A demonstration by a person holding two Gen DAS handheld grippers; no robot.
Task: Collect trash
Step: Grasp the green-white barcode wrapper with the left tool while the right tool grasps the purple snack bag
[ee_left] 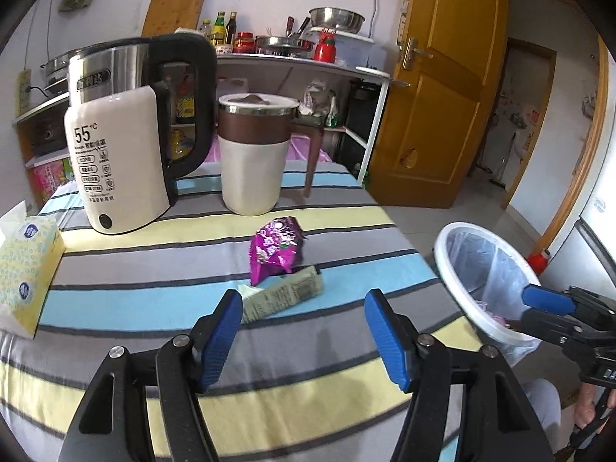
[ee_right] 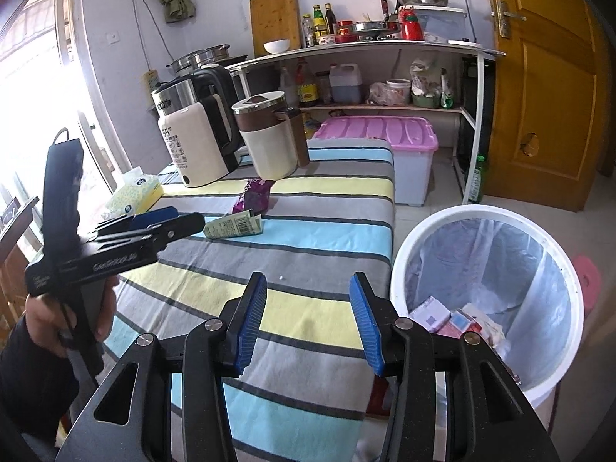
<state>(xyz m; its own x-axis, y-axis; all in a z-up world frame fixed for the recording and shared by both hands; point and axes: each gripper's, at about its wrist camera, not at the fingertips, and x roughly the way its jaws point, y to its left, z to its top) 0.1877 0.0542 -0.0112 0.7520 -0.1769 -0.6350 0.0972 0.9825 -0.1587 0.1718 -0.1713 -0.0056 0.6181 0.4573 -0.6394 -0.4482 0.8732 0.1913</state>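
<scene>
In the left wrist view the left tool [ee_left: 300,323] fills the lower centre with its blue pads wide apart and nothing between them, just short of the green wrapper [ee_left: 285,296] and purple packet [ee_left: 275,248] lying mid-frame on the striped table [ee_left: 154,265]. In the right wrist view the right tool [ee_right: 308,319] stands apart and empty at lower centre, beside the lined white bin [ee_right: 489,292] at lower right, which holds some trash.

Purple snack wrapper [ee_left: 275,248], pale green carton [ee_left: 283,295], blue-yellow-grey striped tablecloth [ee_left: 154,269], white bin [ee_right: 485,300], blue-padded tools
</scene>
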